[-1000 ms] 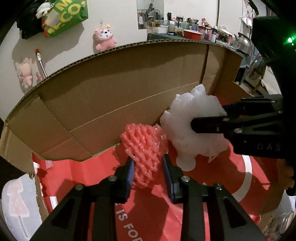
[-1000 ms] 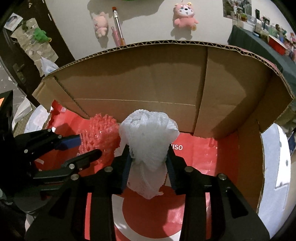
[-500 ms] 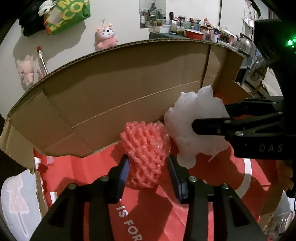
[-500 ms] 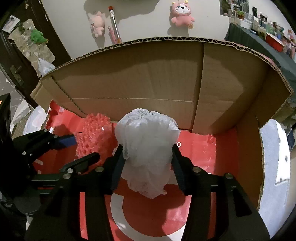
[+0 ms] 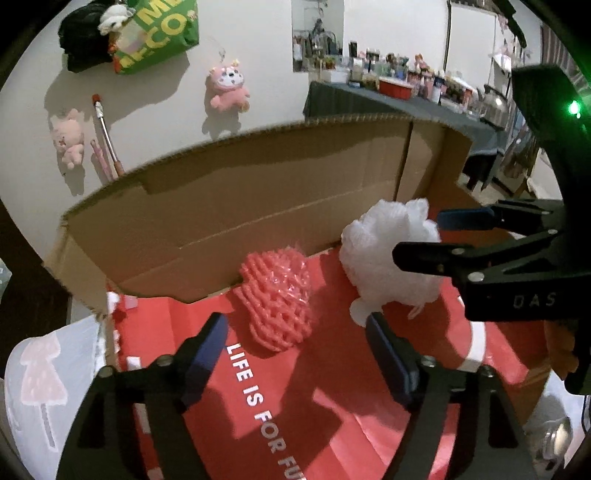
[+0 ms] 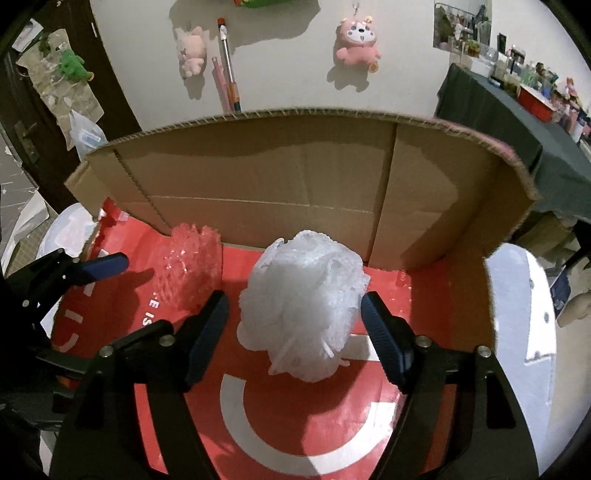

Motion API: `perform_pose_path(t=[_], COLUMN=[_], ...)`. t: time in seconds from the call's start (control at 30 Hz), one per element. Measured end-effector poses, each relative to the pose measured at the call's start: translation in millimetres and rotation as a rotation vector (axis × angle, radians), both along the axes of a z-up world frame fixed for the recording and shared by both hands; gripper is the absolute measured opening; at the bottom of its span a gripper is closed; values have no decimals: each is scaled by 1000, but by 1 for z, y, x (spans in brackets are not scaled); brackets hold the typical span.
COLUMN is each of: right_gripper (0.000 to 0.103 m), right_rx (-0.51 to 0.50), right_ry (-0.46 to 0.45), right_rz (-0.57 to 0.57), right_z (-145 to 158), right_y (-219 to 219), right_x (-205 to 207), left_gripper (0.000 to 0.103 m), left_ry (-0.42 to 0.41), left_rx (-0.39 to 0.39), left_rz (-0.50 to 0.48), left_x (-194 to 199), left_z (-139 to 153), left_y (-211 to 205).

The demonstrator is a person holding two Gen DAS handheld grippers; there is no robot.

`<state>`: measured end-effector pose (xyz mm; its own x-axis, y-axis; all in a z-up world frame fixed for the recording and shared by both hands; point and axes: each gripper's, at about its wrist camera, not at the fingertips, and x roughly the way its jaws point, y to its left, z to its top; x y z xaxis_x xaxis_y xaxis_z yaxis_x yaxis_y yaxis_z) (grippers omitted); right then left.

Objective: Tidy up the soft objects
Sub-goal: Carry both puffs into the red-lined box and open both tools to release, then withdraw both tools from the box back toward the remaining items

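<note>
Both grippers have let go since a second ago. Left gripper [image 5: 295,343] gapes wide behind the pink foam-mesh sleeve [image 5: 277,297]; right gripper [image 6: 295,314] stands open around the white mesh bath pouf [image 6: 303,306], both resting on the red box floor [image 6: 295,424].

Two soft mesh bundles sit on the red floor of one cardboard box [image 6: 303,177]: one pink foam net [image 5: 279,295] and one white mesh puff [image 6: 303,306]. Two two-finger grippers are in frame, the left gripper [image 5: 295,347] and the right gripper [image 6: 295,321], each with two blue-padded fingers spread apart. On the wall behind hang two pink plush toys, one [image 6: 356,37] at right and one [image 6: 192,51] at left, plus one green bag [image 5: 159,33] and one long-handled brush [image 6: 227,66].
</note>
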<state>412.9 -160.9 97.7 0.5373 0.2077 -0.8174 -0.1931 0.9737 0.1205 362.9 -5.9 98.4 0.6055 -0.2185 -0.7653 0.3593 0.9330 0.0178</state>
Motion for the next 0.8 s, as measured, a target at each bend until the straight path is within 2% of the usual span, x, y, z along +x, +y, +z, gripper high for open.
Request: perform_pose_path(t=[0.07, 0.23, 0.33, 0.43, 0.63, 0.8], right_gripper=[77, 82, 83, 89, 89, 90], right_rx=[-1, -16, -16, -14, 3, -2], right_ry=[-13, -68, -102, -148, -228, -296], right_rz=[-6, -6, -3, -1, 2, 5], right_z=[7, 35, 53, 72, 97, 109], right_y=[-1, -3, -3, -3, -3, -3], right_x=[-8, -40, -64, -92, -148, -197], left_gripper=[88, 94, 98, 102, 103, 103], left_ry=[-22, -86, -149, -205, -286, -342], left_rx=[-9, -27, -38, -58, -101, -113], left_rz=[9, 37, 51, 76, 117, 135], left_x=[-7, -37, -63, -88, -140, -184], left_z=[9, 33, 51, 67, 93, 102], left_y=[2, 8, 15, 22, 33, 39])
